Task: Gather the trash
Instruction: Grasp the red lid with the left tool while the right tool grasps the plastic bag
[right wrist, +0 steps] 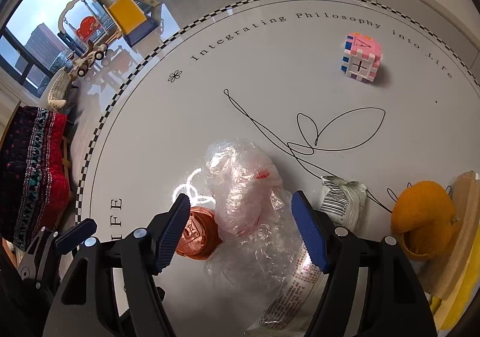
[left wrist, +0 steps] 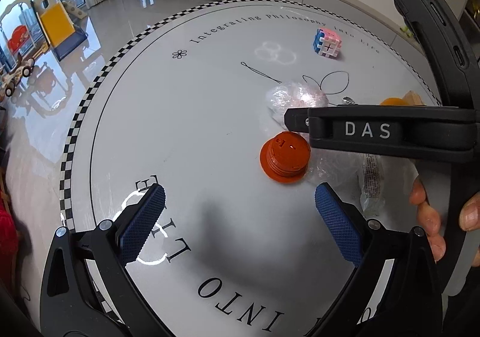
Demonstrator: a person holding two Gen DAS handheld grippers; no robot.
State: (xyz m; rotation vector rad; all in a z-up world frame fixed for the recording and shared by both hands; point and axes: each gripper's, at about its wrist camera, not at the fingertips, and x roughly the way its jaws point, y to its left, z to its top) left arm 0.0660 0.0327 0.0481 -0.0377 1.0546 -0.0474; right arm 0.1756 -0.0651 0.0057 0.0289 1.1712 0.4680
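The right hand-held gripper (right wrist: pixel 241 232) hangs wide open over a crumpled clear plastic bag (right wrist: pixel 246 187), its blue pads (right wrist: pixel 310 235) straddling the bag's near end without visibly touching it. The left hand-held gripper (left wrist: pixel 240 217) is also spread wide and holds nothing, poised over bare desk (left wrist: pixel 180 127) just short of an orange cap (left wrist: pixel 284 158).

The bag lies near the middle of the round desk, its long axis running from the right gripper away toward the printed line drawing, the bulkier end farther off. A printed wrapper (right wrist: pixel 288 292) lies partly under its near end, running toward the camera. The cap touches the bag's left side.

The risks, as judged from here: slick, springy film could slide out of a shallow pinch, or the closing fingers could catch only a loose fold. The left finger sits just beside the cap and could knock or trap it. An orange peel (right wrist: pixel 423 217), a torn barcode packet (right wrist: pixel 342 202) and a toy cube (right wrist: pixel 361 59) lie farther out.
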